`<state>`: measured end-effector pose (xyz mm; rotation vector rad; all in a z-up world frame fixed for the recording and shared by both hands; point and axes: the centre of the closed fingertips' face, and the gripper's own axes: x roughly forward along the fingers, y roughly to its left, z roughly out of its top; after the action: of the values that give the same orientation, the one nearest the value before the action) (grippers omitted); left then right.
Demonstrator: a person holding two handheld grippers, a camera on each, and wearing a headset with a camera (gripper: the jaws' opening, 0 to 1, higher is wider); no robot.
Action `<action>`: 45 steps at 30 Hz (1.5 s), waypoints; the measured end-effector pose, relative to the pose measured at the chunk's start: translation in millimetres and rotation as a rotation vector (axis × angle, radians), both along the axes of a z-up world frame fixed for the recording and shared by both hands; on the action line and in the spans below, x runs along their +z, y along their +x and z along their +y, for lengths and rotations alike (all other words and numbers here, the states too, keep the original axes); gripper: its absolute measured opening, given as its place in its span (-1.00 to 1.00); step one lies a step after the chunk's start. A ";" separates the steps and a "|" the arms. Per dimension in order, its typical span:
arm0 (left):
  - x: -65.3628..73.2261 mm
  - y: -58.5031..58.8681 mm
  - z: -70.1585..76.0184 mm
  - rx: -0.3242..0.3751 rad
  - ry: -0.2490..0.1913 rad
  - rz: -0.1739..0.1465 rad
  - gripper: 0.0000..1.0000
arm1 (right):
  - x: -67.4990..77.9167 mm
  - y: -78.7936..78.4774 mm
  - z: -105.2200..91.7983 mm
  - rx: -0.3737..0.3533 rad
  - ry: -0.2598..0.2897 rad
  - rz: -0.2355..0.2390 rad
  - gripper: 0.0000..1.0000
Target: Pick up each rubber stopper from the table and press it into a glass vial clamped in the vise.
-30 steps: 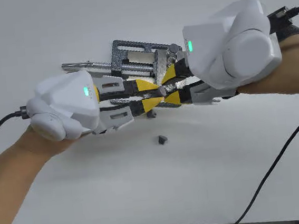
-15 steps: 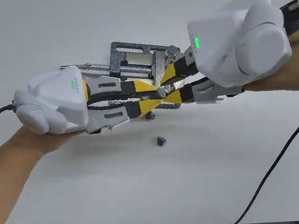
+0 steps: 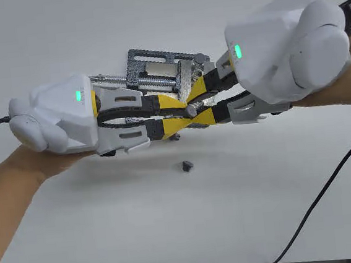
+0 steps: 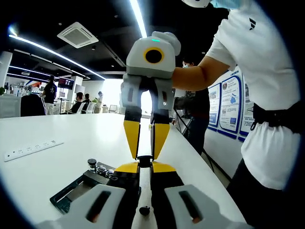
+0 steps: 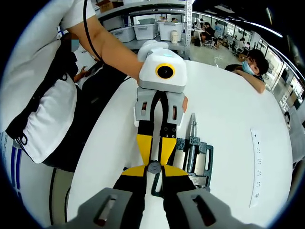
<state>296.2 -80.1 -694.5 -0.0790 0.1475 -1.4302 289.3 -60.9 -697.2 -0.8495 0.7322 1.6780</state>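
A small grey rubber stopper (image 3: 190, 110) hangs in the air in front of the dark vise (image 3: 150, 62). The yellow-tipped jaws of both grippers meet on it, tip to tip. My left gripper (image 3: 185, 111) comes in from the left and my right gripper (image 3: 194, 108) from the right, both pinched on it. In the right gripper view the stopper (image 5: 153, 167) is a dark disc at my right gripper (image 5: 153, 171) tips, with the left gripper (image 5: 153, 160) closing from above. Glass vials (image 4: 101, 169) stand in the vise (image 4: 76, 188).
A loose stopper (image 3: 187, 166) lies on the white table (image 3: 110, 225) below the grippers, and a small dark piece (image 3: 175, 136) sits nearer the vise. The vise screw handle (image 3: 111, 80) sticks out left. Black cables (image 3: 330, 185) trail off the front edge.
The left gripper's body has drawn back to the left and levelled out. Both pairs of tips have stayed together on the stopper. The right gripper has edged slightly up and right.
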 end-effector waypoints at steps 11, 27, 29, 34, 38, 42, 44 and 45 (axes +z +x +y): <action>2.4 0.1 -2.6 -0.007 -0.001 -0.007 -0.93 | 3.1 -0.3 -1.0 0.004 0.000 0.004 -0.77; -2.6 -0.8 -7.2 -0.014 0.041 -0.033 -0.93 | -2.3 -0.3 -5.6 0.019 -0.067 -0.007 -0.77; -3.0 -1.1 -7.8 -0.014 0.038 -0.036 -0.93 | -2.7 -0.8 -6.2 0.026 -0.073 -0.007 -0.77; -1.5 -1.0 -7.2 -0.013 0.030 -0.049 -0.94 | -1.2 -0.7 -6.1 0.030 -0.068 0.000 -0.76; -0.4 -2.5 -6.8 -0.020 0.029 -0.055 -0.94 | -0.5 -2.2 -6.0 0.036 -0.063 0.011 -0.76; -0.7 -2.3 -6.2 -0.018 0.027 -0.056 -0.94 | -0.6 -1.4 -5.7 0.033 -0.062 0.011 -0.76; -1.0 -1.6 -6.1 -0.015 0.027 -0.055 -0.94 | -0.7 -0.5 -6.0 0.028 -0.065 0.007 -0.77; -1.1 -0.9 -6.2 -0.014 0.028 -0.056 -0.94 | -0.8 0.2 -6.1 0.026 -0.067 0.005 -0.77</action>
<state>295.3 -86.3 -695.6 -0.0148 0.1219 -1.4423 289.5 -67.0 -698.0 -0.9051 0.7874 1.6868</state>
